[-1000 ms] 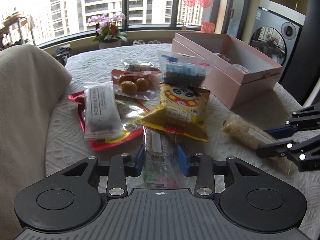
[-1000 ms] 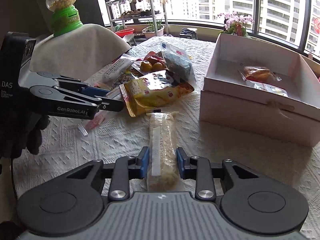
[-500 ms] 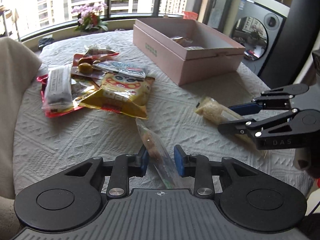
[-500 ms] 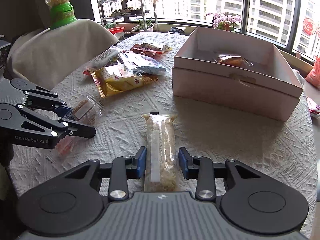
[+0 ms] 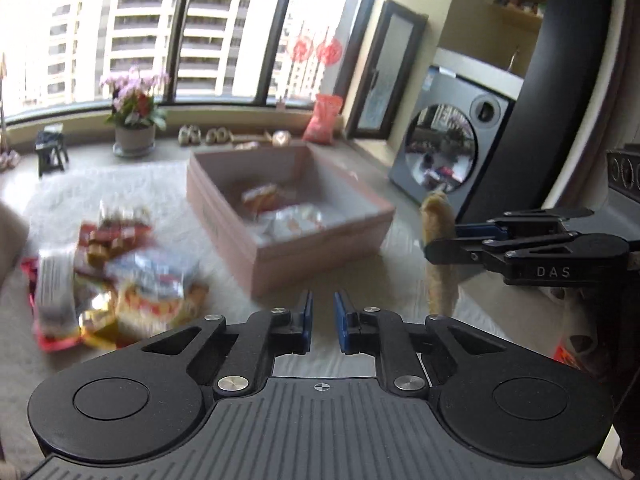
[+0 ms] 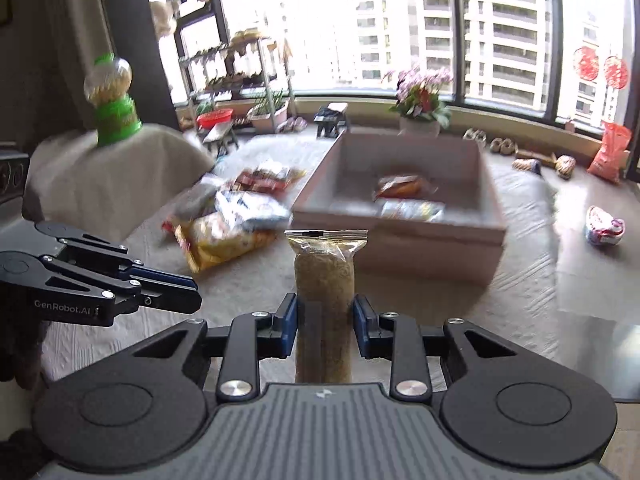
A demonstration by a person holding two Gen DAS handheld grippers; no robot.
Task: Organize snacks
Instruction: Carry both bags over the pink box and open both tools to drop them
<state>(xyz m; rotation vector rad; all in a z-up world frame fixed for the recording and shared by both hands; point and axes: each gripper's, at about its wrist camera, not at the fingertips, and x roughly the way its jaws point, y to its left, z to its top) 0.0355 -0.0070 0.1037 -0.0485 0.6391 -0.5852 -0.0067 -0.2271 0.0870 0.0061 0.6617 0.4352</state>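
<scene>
My right gripper (image 6: 325, 304) is shut on a long clear packet of brown crumbly snack (image 6: 325, 272), held off the table and pointing at the pink box (image 6: 400, 248). In the left wrist view that packet (image 5: 438, 216) stands upright in the right gripper (image 5: 436, 240), right of the box (image 5: 320, 256). My left gripper (image 5: 322, 300) is shut, its blue pads (image 5: 307, 312) nearly together with nothing visible between them. From the right wrist it shows at the left edge as the left gripper (image 6: 192, 292). A blurred pile of snack packets (image 5: 120, 280) lies left of the box.
Two wrapped snacks (image 6: 404, 188) lie inside the box. A cloth-covered chair back (image 6: 100, 184) with a green candy dispenser (image 6: 112, 100) stands left of the table. A flower pot (image 5: 134, 120) is by the window and a washing machine (image 5: 448, 152) at the right.
Both grippers rose and swung toward the box. The right one lifted its packet off the cloth. The left jaws closed, and the clear packet seen between them earlier no longer shows.
</scene>
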